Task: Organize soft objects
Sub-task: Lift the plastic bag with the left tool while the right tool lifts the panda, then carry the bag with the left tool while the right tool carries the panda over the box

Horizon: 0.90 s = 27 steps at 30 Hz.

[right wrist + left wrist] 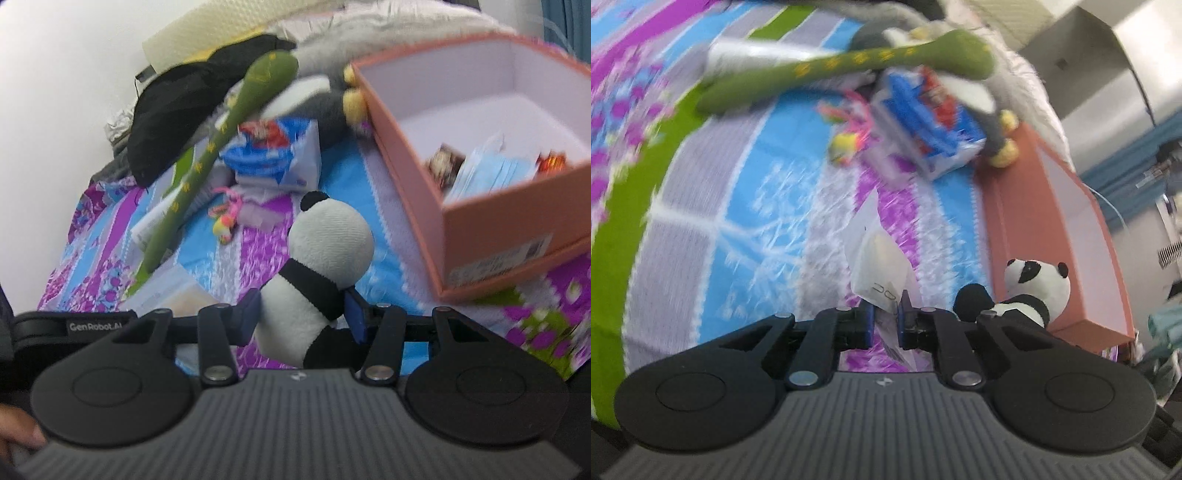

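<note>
Right gripper is clamped on the panda plush, pads pinching its torso, head pointing away from the camera. The panda sits over the patterned bedspread, just left of the open pink box.

Left gripper is nearly closed, pinching a clear plastic packet with something pale inside; the packet sticks up forward from the pads. In the left view the panda shows just to the right of that gripper, beside the box wall.

The box holds blue face masks and a few small wrapped items.

Further back on the bed: long green plush, blue-and-white tissue pack, small pink-yellow toy, grey plush with yellow feet, black fabric. Both views are motion-blurred.
</note>
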### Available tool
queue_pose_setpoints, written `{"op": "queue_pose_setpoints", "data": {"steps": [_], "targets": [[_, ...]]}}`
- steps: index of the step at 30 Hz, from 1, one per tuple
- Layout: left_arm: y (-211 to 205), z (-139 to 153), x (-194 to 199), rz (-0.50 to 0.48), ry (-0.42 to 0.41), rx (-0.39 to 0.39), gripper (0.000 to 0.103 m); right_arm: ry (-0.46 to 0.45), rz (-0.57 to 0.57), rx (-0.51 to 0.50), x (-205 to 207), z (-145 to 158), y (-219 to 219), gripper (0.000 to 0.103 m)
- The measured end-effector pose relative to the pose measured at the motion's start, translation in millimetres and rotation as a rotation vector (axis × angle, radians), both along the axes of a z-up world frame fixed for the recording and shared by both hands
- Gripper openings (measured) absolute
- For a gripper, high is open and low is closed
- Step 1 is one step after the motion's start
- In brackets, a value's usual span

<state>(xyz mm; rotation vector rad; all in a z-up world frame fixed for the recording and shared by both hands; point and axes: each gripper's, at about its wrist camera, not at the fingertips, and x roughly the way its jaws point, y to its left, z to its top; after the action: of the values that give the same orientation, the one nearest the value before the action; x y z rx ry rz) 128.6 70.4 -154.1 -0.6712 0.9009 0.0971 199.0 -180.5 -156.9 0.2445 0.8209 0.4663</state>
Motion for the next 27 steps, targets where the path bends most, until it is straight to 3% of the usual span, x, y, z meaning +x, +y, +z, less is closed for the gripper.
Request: {"op": "queue_pose_setpoints", "data": {"steps": [7,22,27], "targets": [[-27,48,6,-0.106,-0.094,0.138,0.014,-0.124,-0.001,-0.019,-9,39,-15,0.052],[-91,114,-17,-0.295,-0.219,0.299,0.014,-0.241,-0.003,-0.033,-50,87,-54,0.052],[-115,124,-19,-0.364,-0.240,0.309,0.014,-0.271,-0.021,-0.057,-62,96,-69,0.052]]}}
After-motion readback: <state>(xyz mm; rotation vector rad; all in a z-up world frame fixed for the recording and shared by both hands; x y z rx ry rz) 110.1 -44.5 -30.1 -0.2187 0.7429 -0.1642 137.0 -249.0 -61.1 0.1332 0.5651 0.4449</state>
